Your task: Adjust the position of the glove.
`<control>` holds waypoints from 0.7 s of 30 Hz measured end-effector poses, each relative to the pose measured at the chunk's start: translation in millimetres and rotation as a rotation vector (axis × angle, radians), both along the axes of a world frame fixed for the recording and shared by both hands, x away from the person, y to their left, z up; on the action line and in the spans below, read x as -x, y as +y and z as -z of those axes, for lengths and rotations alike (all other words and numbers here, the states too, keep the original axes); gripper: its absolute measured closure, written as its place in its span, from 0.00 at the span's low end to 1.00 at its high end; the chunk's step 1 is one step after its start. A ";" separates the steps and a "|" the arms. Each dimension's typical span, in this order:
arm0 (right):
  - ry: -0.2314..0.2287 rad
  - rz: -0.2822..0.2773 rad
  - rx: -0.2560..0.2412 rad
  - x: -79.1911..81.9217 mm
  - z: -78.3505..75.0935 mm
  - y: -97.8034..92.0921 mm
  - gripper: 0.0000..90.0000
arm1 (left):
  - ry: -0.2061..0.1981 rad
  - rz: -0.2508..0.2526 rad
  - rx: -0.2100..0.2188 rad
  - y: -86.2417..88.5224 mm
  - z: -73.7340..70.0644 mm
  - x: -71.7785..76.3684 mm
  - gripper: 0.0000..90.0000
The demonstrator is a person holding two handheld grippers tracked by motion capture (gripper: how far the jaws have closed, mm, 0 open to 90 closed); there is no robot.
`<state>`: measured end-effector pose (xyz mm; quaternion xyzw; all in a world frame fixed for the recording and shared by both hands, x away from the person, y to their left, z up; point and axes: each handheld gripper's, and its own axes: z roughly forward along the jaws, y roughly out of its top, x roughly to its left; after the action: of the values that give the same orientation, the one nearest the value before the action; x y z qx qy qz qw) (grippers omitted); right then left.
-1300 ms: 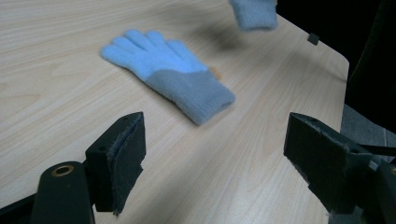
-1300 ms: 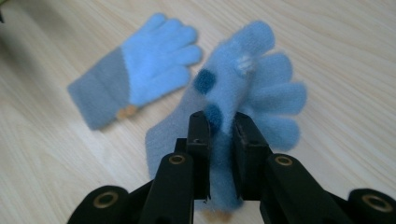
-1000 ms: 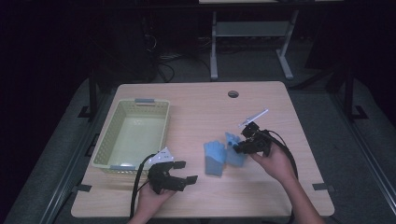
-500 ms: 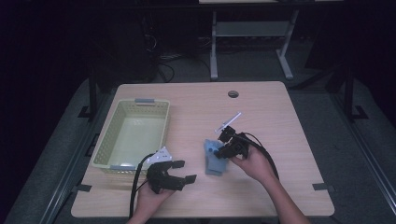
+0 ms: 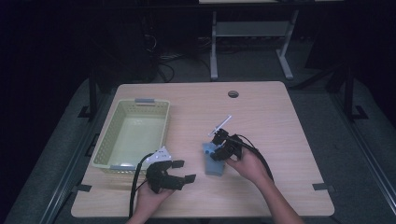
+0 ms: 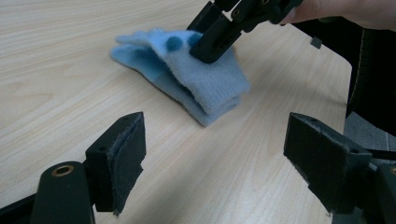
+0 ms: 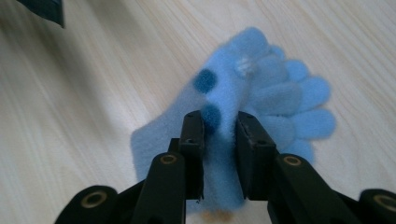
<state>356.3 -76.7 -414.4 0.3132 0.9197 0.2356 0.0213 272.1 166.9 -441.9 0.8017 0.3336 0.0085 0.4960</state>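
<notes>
The right hand-held gripper (image 5: pixel 220 148) is clenched on a blue glove (image 5: pixel 213 162), its jaws pinching a raised fold of the fleece near two dark blue dots, as the right gripper view (image 7: pixel 219 133) shows. The glove (image 7: pixel 261 102) lies on the counter (image 5: pixel 271 121) toward the near edge, roughly midway along it, with its fingers spread flat against the wood. In the left gripper view the glove (image 6: pixel 187 74) looks folded in layers, with the right gripper's jaws pressing on its top. The left hand-held gripper (image 5: pixel 177 170) rests near the near edge, left of the glove, its jaws released and wide apart with nothing between them (image 6: pixel 215 154). A pale green basket (image 5: pixel 105 144) sits by the counter's left edge.
</notes>
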 end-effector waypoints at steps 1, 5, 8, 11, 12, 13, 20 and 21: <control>0.003 0.003 0.002 -0.2 0.4 -0.2 0.81 | 0.001 0.000 0.000 0.1 0.0 0.0 0.23; 0.010 0.010 -0.009 -1.7 3.3 -1.5 0.77 | 0.002 0.004 0.000 0.1 0.0 0.4 0.23; 0.010 0.003 -0.006 -1.8 5.3 -1.5 0.72 | -0.005 -0.001 -0.003 -0.6 -0.9 1.5 0.24; 0.005 0.004 -0.004 -1.5 5.9 -2.3 0.66 | -0.006 -0.003 -0.004 -0.6 -1.0 1.6 0.25; -0.005 0.008 -0.001 -1.2 5.5 -2.6 0.62 | -0.004 -0.003 -0.007 -0.6 -0.8 1.5 0.25; -0.012 0.015 -0.001 -1.0 4.6 -3.1 0.61 | -0.003 -0.004 -0.007 -0.7 -0.5 1.4 0.25; -0.044 0.041 -0.053 4.3 -2.2 -3.3 0.77 | 0.006 -0.004 -0.008 -2.4 0.3 1.9 0.25; -0.031 0.028 -0.063 4.8 -1.4 -2.3 0.79 | 0.009 -0.004 -0.006 -2.3 0.3 2.2 0.26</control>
<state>351.5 -79.0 -413.0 0.3229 0.9070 0.2687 0.0290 269.9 164.5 -442.2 0.8026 0.3374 0.0067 0.4919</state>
